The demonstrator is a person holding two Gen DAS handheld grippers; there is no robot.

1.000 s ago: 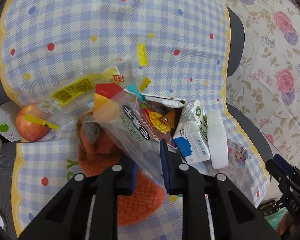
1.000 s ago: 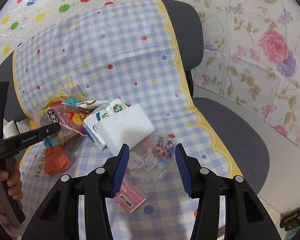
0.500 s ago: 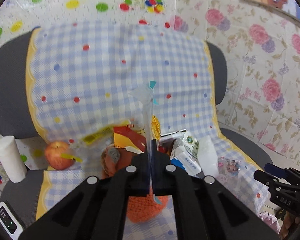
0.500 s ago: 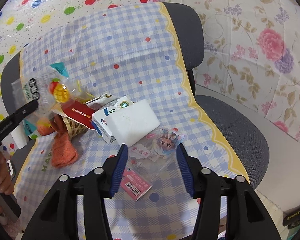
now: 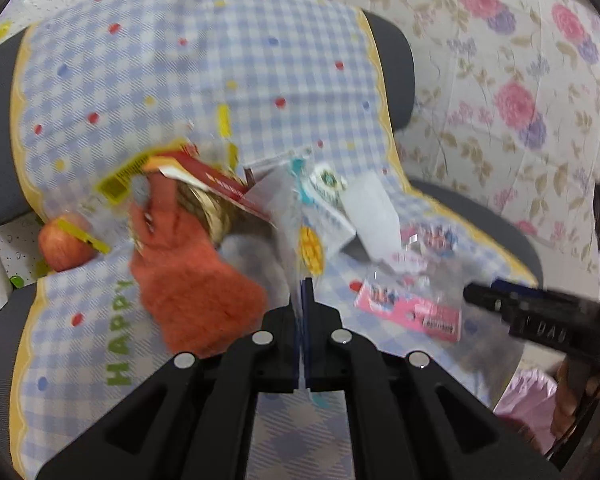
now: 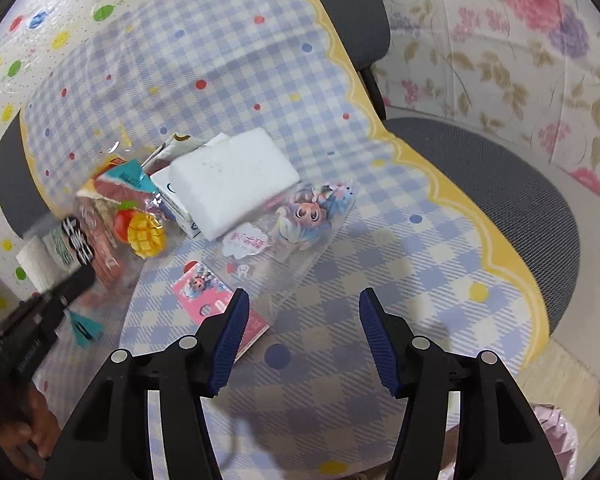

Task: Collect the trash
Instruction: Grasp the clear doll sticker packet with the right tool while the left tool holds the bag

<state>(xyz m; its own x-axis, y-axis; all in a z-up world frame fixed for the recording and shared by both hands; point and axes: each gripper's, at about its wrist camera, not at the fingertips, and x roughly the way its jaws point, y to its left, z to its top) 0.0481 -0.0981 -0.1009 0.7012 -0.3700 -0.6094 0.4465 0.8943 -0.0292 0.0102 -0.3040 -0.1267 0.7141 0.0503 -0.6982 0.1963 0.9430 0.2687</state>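
Here, my left gripper (image 5: 303,292) clamps clear snack wrapper (image 5: 290,216); my right gripper (image 6: 300,320), jaws just widened, empty above checked cloth (image 6: 340,280).

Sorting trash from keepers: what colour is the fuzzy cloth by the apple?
Orange-red fuzzy cloth, clearest in the left wrist view, beside the apple.

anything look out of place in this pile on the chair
Yes: an apple sits at the chair's edge and an orange knitted piece lies among wrappers and a milk carton. Neither looks like trash.
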